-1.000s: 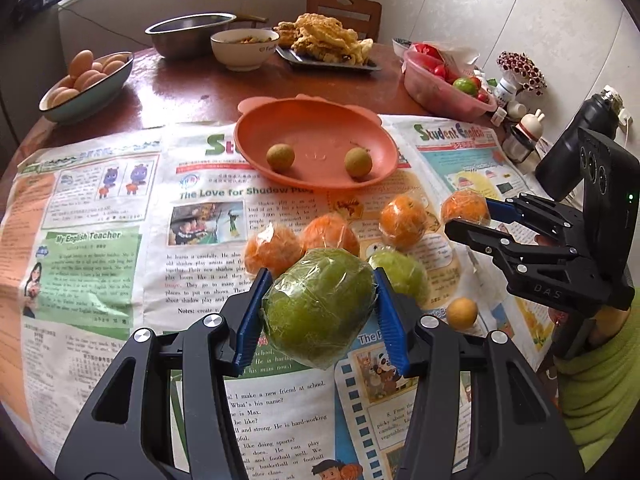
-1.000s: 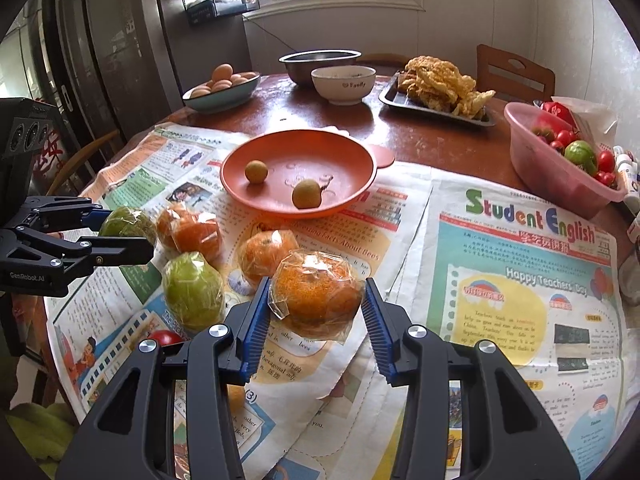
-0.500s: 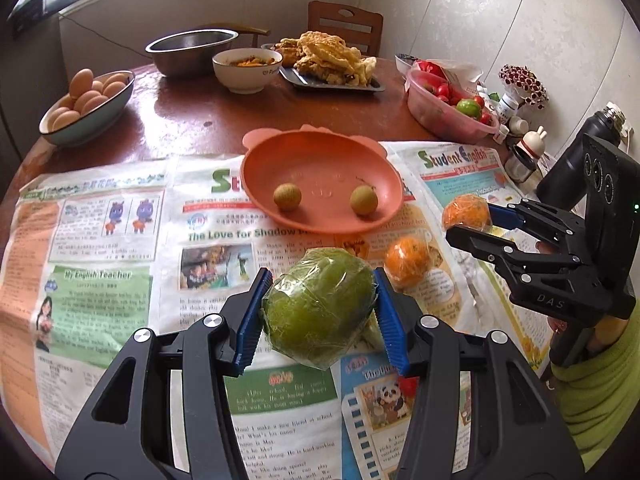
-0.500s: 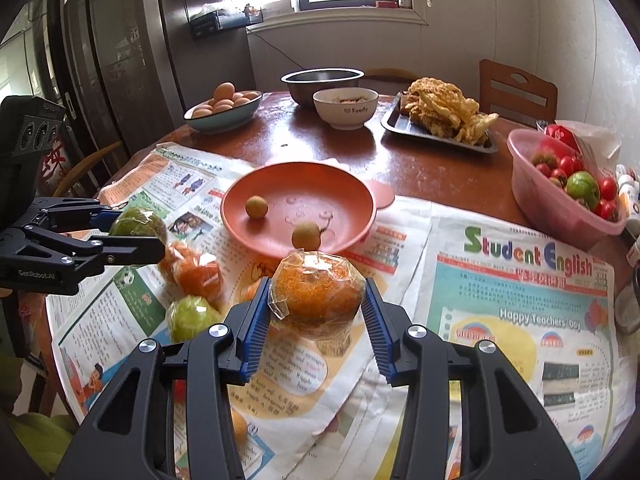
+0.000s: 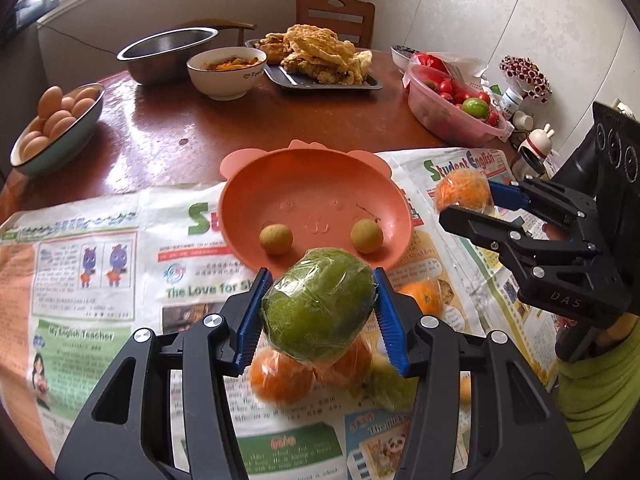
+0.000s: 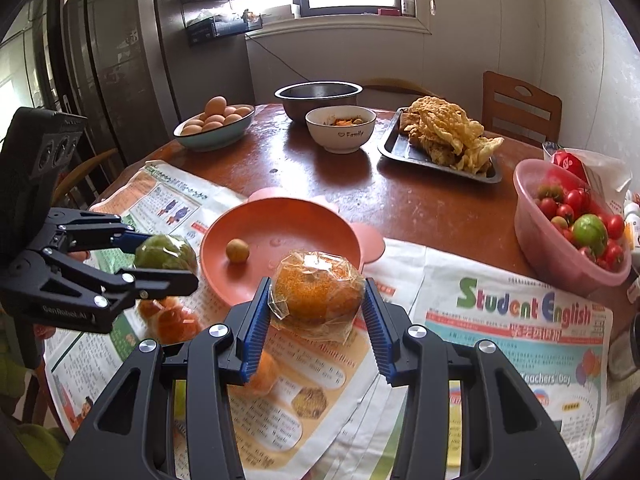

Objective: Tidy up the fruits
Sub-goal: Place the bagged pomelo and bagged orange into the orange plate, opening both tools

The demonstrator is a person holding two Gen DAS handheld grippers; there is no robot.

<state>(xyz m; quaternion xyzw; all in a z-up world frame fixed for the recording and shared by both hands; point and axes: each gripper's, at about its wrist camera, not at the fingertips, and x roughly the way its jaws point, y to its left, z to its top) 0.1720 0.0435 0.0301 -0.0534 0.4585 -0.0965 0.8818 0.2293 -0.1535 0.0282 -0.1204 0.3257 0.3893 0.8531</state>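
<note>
Left wrist view shows a round green fruit (image 5: pixel 318 306), wrapped in shiny crinkled plastic film, clamped between the ribbed blue pads of the left hand-held gripper (image 5: pixel 318 312), held in the air just short of the near rim of the orange plate (image 5: pixel 256 196). That plate is smooth matte plastic, round with small ear-shaped tabs, and carries two small tan, rough-skinned round fruits (image 5: pixel 276 239) side by side. Below the green fruit, on the newspaper (image 5: pixel 92 256), lie more film-wrapped oranges (image 5: pixel 280 376), blurred.

To the right of the plate, the right hand-held gripper (image 6: pixel 318 308) is clenched on a wrapped orange (image 6: pixel 318 292), its film bunched and glossy, held over the plate's near edge in the right wrist view.

Beyond the plate, on the glossy brown desk (image 5: pixel 280 120), stand a white bowl (image 5: pixel 226 72), a steel bowl (image 5: pixel 168 52), a dark tray of fried food (image 5: pixel 320 56) and a teal bowl of eggs (image 5: pixel 56 124). Right of the plate sits a pink translucent basin of tomatoes (image 5: pixel 452 108).
</note>
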